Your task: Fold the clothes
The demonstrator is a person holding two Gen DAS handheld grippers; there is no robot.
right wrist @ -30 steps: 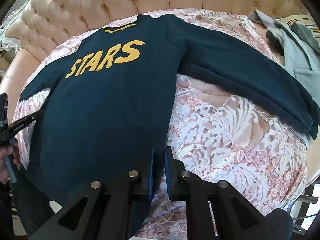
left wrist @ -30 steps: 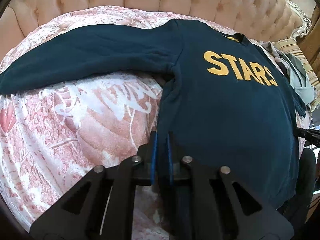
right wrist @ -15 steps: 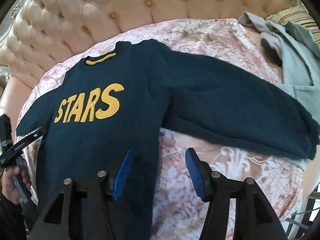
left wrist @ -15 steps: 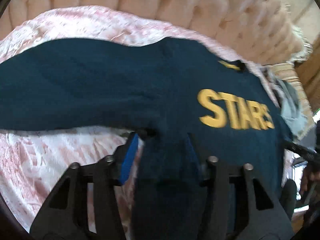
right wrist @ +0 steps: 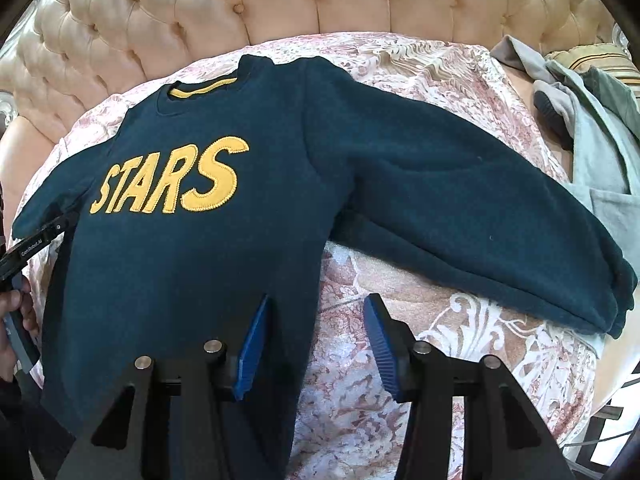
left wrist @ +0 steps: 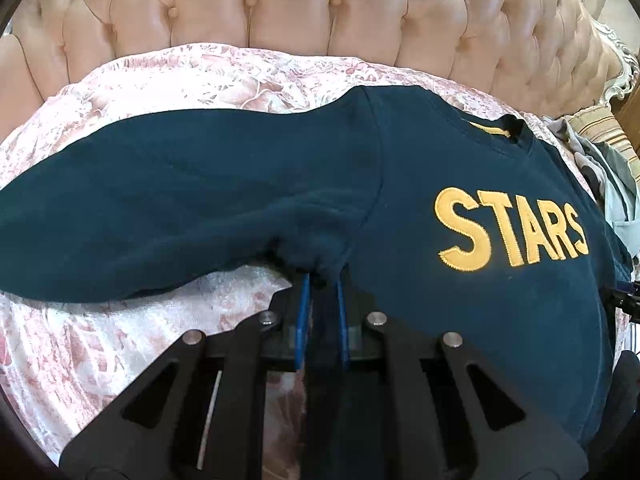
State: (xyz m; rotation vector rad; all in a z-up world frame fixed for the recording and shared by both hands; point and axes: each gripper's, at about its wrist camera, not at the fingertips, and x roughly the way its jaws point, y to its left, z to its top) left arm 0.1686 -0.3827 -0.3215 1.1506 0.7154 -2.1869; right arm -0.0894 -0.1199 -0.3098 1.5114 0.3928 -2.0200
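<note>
Left wrist view: navy sweatshirt with yellow STARS lettering lies face up and spread flat on the bed's pink floral bedspread, tufted headboard behind. The left hand-held gripper is pinched narrow on the fabric right at the armpit, where the sleeve meets the body – a small bunch of cloth sits between the blue pads, so it reads as holding the sweatshirt. That sleeve runs out flat to the side. Right wrist view: same sweatshirt from the other side, collar toward the headboard, the other sleeve stretched out toward a pile of grey clothes and a striped pillow at the bed's edge. The right hand-held gripper is spread wide, jaws apart, holding nothing – one pad over the body's side edge, the other over bare bedspread, below the armpit. Step in hand, as judged: start of the fold, taking grips at the two armpit/side seams; no fold made yet. Next move likely calls for the right one to go forward to its armpit and close on the seam, then both carry sleeves inward across the chest. Risk: thick fleece slipping from a shallow pinch.
</note>
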